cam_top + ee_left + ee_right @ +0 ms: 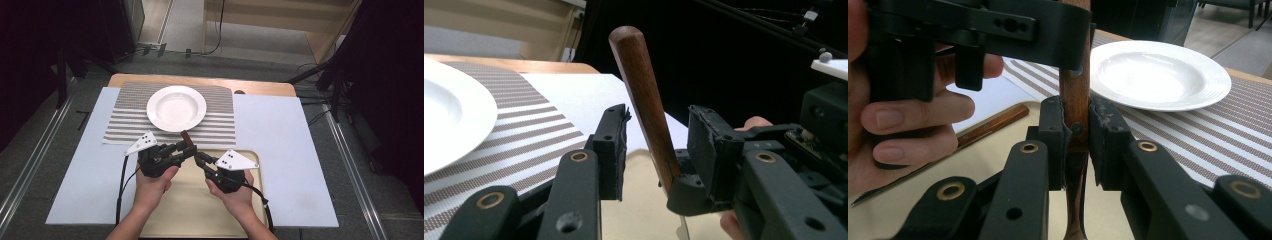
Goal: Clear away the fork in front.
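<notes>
A wooden-handled utensil [186,137] stands nearly upright over the tray's far edge, handle end up. My right gripper [1077,125] is shut on the lower part of its brown handle [1075,90], just above the metal. My left gripper [659,122] reaches in from the left with the handle [639,75] between its jaws. Its left pad lies close against the wood, and a gap shows at the right pad. In the high view the left gripper [189,150] and the right gripper [199,159] meet tip to tip in front of the white plate [176,108].
The plate rests on a striped placemat [125,125] on the white tabletop [280,150]. A beige tray [200,205] lies under both hands. A second wooden-handled utensil [993,125] lies flat on the tray.
</notes>
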The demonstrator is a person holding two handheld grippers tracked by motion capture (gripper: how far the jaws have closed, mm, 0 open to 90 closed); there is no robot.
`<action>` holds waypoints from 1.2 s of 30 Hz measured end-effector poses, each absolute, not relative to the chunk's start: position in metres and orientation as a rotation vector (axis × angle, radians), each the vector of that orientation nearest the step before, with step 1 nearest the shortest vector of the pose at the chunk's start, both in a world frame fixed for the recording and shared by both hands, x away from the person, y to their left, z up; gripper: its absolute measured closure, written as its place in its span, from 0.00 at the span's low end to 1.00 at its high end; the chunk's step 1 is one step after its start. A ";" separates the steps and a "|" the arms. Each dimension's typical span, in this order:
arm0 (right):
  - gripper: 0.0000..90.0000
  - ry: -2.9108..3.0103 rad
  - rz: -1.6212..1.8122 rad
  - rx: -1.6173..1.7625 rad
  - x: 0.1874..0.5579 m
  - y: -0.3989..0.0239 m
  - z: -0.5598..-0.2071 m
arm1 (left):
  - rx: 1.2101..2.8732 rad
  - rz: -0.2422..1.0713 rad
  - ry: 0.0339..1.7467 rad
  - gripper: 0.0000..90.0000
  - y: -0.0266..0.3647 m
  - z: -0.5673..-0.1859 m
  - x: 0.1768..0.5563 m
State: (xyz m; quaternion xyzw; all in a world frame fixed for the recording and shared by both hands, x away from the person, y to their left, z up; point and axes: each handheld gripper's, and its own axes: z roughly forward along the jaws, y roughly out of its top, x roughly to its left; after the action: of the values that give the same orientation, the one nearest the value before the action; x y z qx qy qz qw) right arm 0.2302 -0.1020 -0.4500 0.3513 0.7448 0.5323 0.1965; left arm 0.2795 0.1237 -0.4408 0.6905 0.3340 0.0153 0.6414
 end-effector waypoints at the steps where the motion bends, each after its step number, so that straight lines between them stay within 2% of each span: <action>1: 0.85 2.083 1.492 0.983 0.229 -0.101 -0.451 | 1.573 0.038 0.760 0.67 0.124 -0.441 0.279; 4: 0.85 2.068 1.482 0.981 0.226 -0.097 -0.451 | 1.574 0.021 0.755 0.72 0.124 -0.442 0.279; 6: 0.85 2.058 1.475 0.974 0.224 -0.095 -0.451 | 1.570 0.017 0.764 0.79 0.124 -0.442 0.280; 9: 0.84 2.058 1.490 0.984 0.225 -0.093 -0.451 | 1.545 -0.056 0.751 0.84 0.127 -0.444 0.283; 11: 0.84 2.050 1.507 0.977 0.225 -0.092 -0.453 | 1.544 -0.024 0.755 0.87 0.128 -0.442 0.280; 12: 0.81 2.040 1.525 0.966 0.225 -0.092 -0.454 | 1.536 -0.022 0.748 0.87 0.129 -0.441 0.279; 14: 0.64 2.048 1.573 0.946 0.226 -0.094 -0.454 | 1.520 -0.033 0.734 0.88 0.132 -0.440 0.279; 17: 0.49 2.045 1.596 0.923 0.226 -0.097 -0.454 | 1.506 -0.029 0.731 0.88 0.137 -0.438 0.280; 24: 0.45 1.991 1.575 0.947 0.223 -0.125 -0.454 | 1.515 -0.021 0.727 0.88 0.150 -0.438 0.282; 32: 0.26 1.886 1.499 1.090 0.221 -0.176 -0.455 | 1.528 -0.040 0.716 0.88 0.166 -0.437 0.281; 36: 0.21 1.838 1.505 1.146 0.219 -0.206 -0.460 | 1.537 -0.038 0.721 0.88 0.171 -0.438 0.281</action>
State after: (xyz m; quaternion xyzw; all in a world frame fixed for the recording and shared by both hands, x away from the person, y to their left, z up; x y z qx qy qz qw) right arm 0.2187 -0.2059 -0.4605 0.4208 0.6749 0.5525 0.2493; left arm 0.2806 0.1708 -0.4381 0.6795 0.3185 -0.0169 0.6607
